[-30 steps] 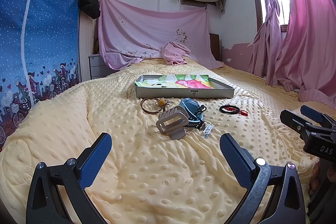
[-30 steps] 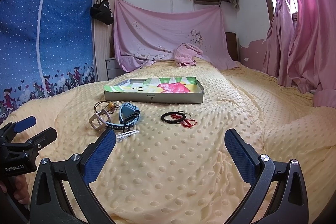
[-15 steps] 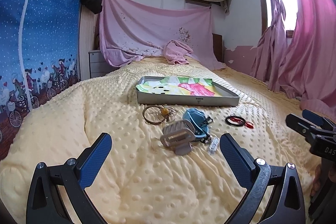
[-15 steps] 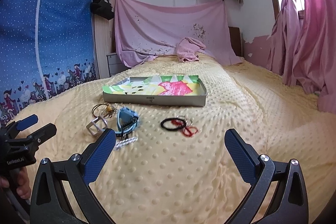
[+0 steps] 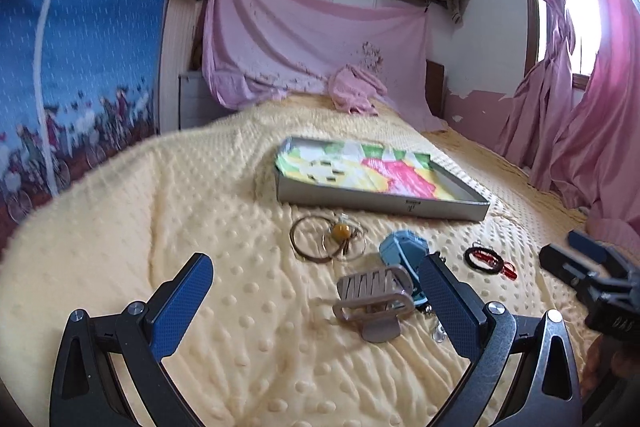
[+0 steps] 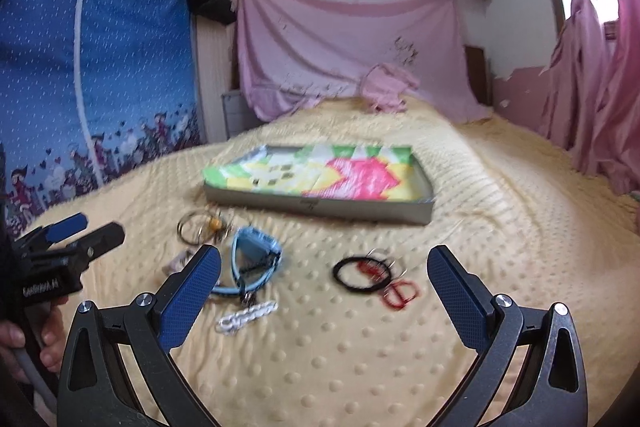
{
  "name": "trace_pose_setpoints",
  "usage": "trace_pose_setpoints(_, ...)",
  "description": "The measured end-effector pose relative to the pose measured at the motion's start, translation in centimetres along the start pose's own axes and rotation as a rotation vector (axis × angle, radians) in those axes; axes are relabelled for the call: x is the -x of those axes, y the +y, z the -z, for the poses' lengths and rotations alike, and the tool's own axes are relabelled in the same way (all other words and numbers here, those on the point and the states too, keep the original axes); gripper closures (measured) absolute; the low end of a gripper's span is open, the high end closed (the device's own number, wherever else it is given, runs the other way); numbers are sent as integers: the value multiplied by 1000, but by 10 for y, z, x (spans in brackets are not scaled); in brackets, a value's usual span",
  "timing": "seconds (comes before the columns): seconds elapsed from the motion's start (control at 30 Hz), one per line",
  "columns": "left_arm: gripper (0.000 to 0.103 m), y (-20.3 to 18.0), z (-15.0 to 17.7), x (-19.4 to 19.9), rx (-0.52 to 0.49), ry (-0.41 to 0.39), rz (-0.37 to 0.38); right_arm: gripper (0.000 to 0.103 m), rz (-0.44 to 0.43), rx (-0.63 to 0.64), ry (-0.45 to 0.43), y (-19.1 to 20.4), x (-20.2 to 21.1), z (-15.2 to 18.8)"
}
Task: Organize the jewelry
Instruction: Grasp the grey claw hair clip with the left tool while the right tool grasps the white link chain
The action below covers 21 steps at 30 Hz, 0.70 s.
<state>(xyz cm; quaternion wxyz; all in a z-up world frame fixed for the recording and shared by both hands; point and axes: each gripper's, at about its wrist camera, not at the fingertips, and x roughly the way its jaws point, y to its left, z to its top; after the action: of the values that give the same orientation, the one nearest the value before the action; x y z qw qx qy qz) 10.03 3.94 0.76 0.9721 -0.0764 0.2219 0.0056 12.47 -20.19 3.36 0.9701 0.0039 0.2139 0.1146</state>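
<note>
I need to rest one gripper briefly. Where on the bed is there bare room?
Bare blanket left of the bangles, and another patch right of the black band. Crowded between bangles, blue watch and band, before the tray.

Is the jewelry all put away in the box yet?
Not yet. No jewelry shows in the tray; only its colorful lining is visible. Both grippers, left and right, are open and hold nothing. The gold bangles, blue watch, black bracelet, red piece and silver chain lie on the yellow blanket.
</note>
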Motion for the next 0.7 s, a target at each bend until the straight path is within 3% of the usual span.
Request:
trace_pose_setpoints(0.07, 0, 3, 3, -6, 12, 14, 25, 31, -29, 8, 46, 3, -11, 5)
trace_pose_setpoints(0.27, 13, 1, 10, -24, 29, 80, 120, 48, -133, -1, 174, 7, -41, 24)
trace_pose_setpoints(0.53, 32, -7, 18, -42, 10, 167, 179, 55, -191, 68, 283, 31, -61, 40)
trace_pose_setpoints(0.7, 33, -2, 19, -49, 42, 197, 215, 56, -217, 100, 332, 43, -68, 46)
